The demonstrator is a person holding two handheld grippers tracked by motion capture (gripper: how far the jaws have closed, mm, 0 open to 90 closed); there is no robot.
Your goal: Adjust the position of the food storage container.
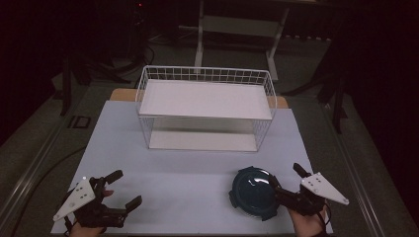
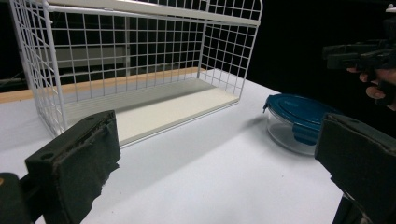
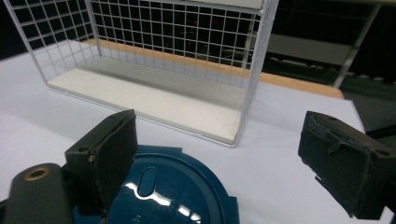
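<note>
A round clear container with a dark blue clip lid (image 1: 253, 192) sits on the white table top at the front right. My right gripper (image 1: 285, 175) is right beside it, open, with one jaw over the lid's edge and the other off to the side. In the right gripper view the lid (image 3: 163, 196) lies below the left pad and nothing is pinched in my right gripper (image 3: 224, 149). My left gripper (image 1: 126, 189) rests open at the front left with nothing in it. In the left gripper view my left gripper (image 2: 219, 158) has its jaws wide apart, and the container (image 2: 299, 119) stands farther off.
A white wire rack (image 1: 205, 106) with an upper and a lower shelf stands mid-table, its open side toward me. The white table top (image 1: 188, 168) ends in edges close to both hands. Dark floor, cables and a table frame lie beyond.
</note>
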